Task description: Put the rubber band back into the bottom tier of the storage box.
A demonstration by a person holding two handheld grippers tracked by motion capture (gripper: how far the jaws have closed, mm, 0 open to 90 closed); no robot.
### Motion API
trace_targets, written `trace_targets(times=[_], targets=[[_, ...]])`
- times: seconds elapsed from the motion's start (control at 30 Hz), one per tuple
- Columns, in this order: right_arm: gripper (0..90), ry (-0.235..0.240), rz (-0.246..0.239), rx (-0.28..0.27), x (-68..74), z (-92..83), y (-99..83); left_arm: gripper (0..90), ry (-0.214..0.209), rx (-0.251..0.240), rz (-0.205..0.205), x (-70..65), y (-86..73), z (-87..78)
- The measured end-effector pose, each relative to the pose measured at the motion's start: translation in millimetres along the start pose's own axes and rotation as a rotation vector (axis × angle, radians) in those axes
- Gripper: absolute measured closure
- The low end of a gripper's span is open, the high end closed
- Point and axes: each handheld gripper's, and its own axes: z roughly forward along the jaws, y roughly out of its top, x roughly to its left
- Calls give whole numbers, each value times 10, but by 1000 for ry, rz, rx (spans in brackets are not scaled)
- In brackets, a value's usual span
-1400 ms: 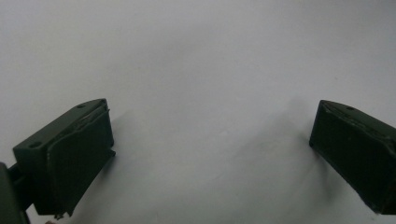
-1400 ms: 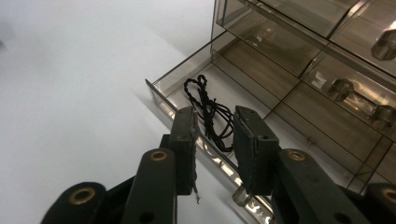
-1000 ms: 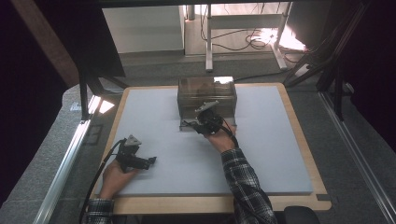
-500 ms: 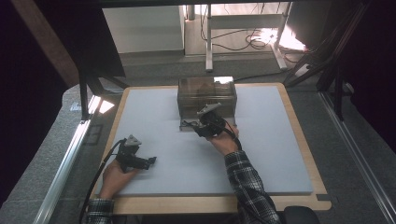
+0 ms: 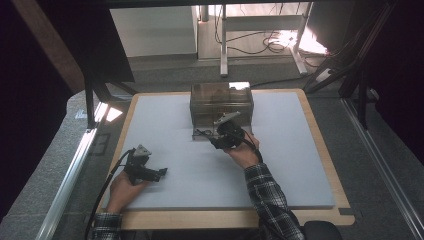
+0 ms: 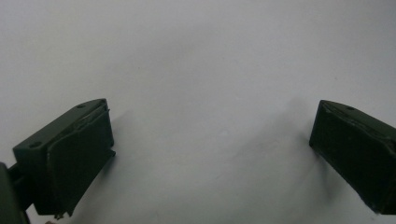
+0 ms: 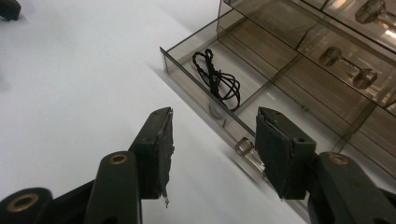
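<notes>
Drawer (image 7: 219, 100) pulled out from clear cabinet (image 5: 221, 102) near mat's far edge, black cord (image 7: 217, 80) inside. Right gripper (image 7: 212, 144) jaws just opening, knob (image 7: 246, 150) between, unpressed — release judged. Left gripper (image 6: 210, 154) spread, empty, parked near mat's (image 5: 300, 165) left edge.

No readable text, label, brand, number or sign appears anywhere in these views: none on the clear drawer box (image 5: 221, 102) at twelve o'clock on the white mat (image 5: 300, 165), and none on either gripper's black body.
</notes>
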Motion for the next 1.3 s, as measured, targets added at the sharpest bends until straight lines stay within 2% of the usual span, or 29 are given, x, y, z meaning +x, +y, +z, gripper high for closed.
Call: trace_targets(times=[0.77, 1.3], targets=[[413, -7, 18, 5, -53, -148, -170, 0, 0, 0, 0, 0, 0, 0], [381, -16, 50, 22, -121, -202, -323, 0, 0, 0, 0, -1, 0, 0]])
